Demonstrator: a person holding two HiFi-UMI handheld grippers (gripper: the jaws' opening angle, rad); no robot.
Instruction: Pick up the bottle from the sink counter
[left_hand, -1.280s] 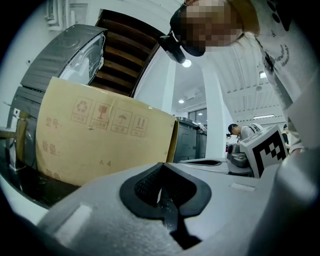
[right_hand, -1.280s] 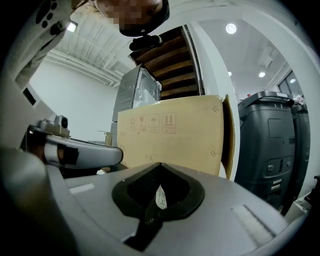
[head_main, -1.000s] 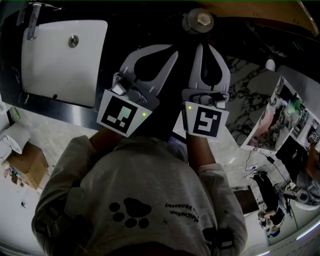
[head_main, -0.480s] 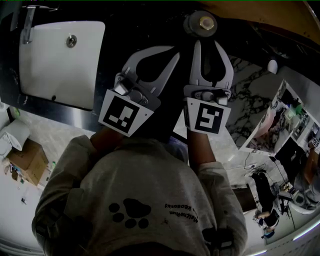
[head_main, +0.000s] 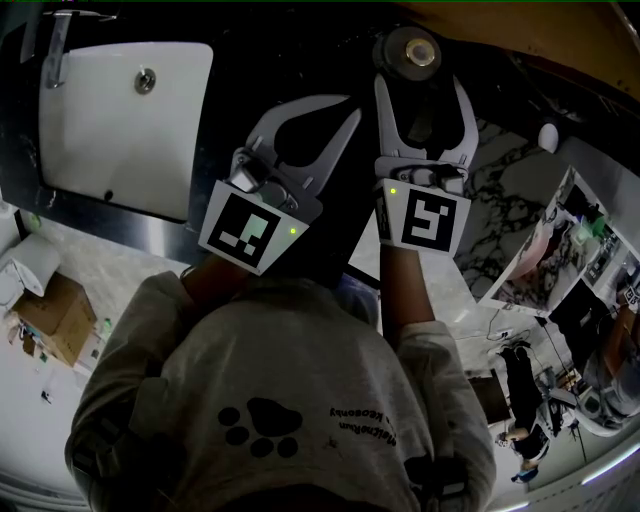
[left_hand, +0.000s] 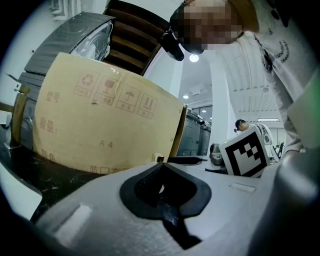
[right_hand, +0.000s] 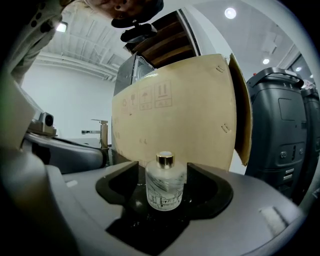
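Note:
A small frosted glass bottle (right_hand: 165, 182) with a gold cap stands upright on the black sink counter (head_main: 300, 60). In the head view the bottle (head_main: 407, 50) sits just beyond the tips of my right gripper (head_main: 420, 90). In the right gripper view the jaws of that gripper (right_hand: 164, 194) are opening. The bottle stands in the gap between them, and neither pad touches it. My left gripper (head_main: 345, 105) hovers to the left over the counter with its jaws shut on nothing. The left gripper view shows that gripper (left_hand: 162, 187) closed, with no bottle in sight.
A white sink basin (head_main: 125, 110) with a faucet (head_main: 55, 45) lies at the left. A tall cardboard sheet (right_hand: 175, 115) stands right behind the bottle. A small cardboard box (head_main: 55, 325) sits on the floor at the lower left.
The right gripper's jaws have gone from shut to spread apart, and it has moved forward toward the bottle. The left gripper has hardly moved.

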